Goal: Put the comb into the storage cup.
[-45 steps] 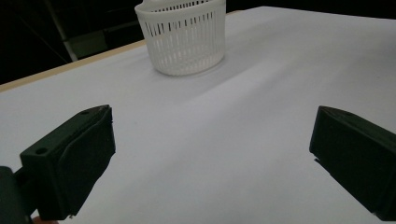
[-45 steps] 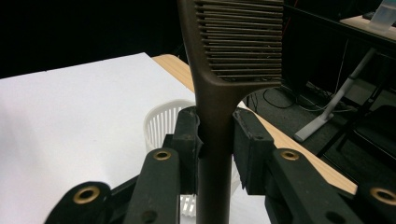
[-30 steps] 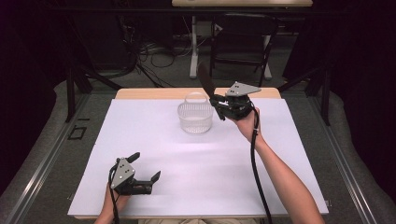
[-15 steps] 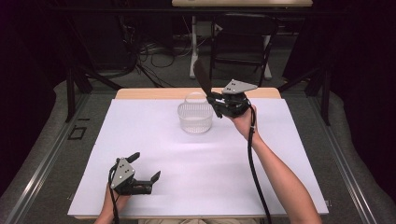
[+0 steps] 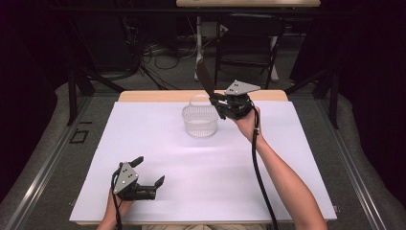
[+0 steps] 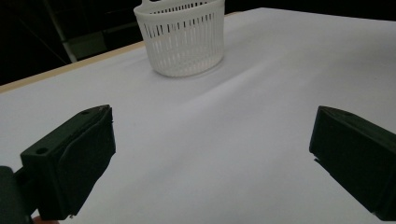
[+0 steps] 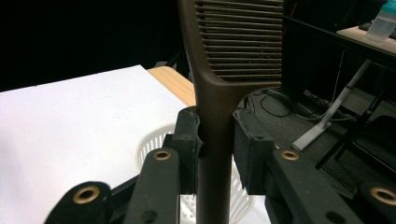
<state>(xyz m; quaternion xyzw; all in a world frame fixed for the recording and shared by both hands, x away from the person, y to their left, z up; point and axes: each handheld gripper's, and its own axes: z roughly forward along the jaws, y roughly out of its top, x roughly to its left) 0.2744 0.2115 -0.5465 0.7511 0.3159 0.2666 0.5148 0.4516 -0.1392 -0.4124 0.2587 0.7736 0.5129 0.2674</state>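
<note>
Comb [image 7: 233, 46] was clamped by its handle in the right gripper [image 5: 221, 102], held raised just beside and above the white basket [image 5: 200, 121] at the far middle of the table [image 5: 297, 158], teeth end up, tilted away. Left gripper [image 5: 148, 173] rested near the front edge, jaws wide apart, holding nothing. To do this well: probably center the comb's lower end over the basket opening, lower it inside the rim, release only then, so the light basket wouldn't tip.
</note>
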